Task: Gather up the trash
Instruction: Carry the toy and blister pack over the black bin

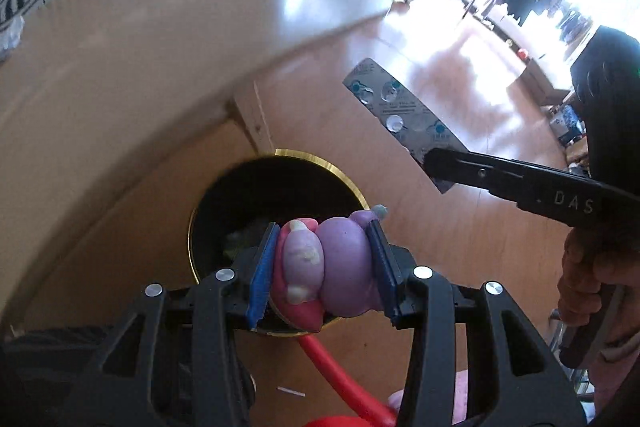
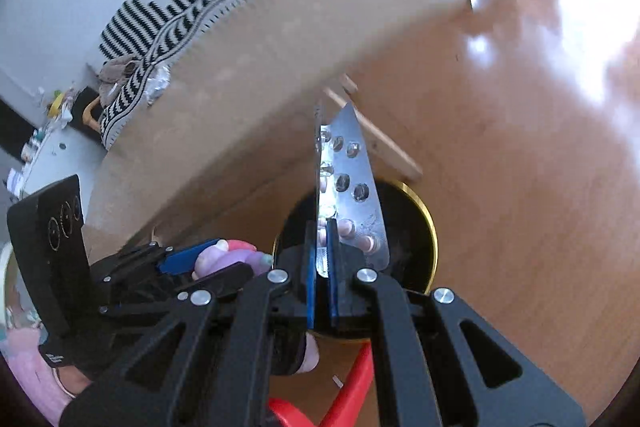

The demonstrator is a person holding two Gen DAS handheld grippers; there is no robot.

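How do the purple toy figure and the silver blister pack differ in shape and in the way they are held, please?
The toy figure is plump, rounded, purple and pink; the blister pack is a flat, thin, silver strip with bubbles. The left gripper holds the figure with jaws partly apart; the right gripper pinches the pack's end with jaws nearly together. Both are held above the gold-rimmed bin.

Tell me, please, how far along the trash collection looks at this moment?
Done: some scraps already lie in the black bin. In hand: the left gripper is shut on a purple and pink toy above the bin, and the right gripper is shut on a silver pill pack over it. Left: neither is dropped yet, and foil sits on the table.
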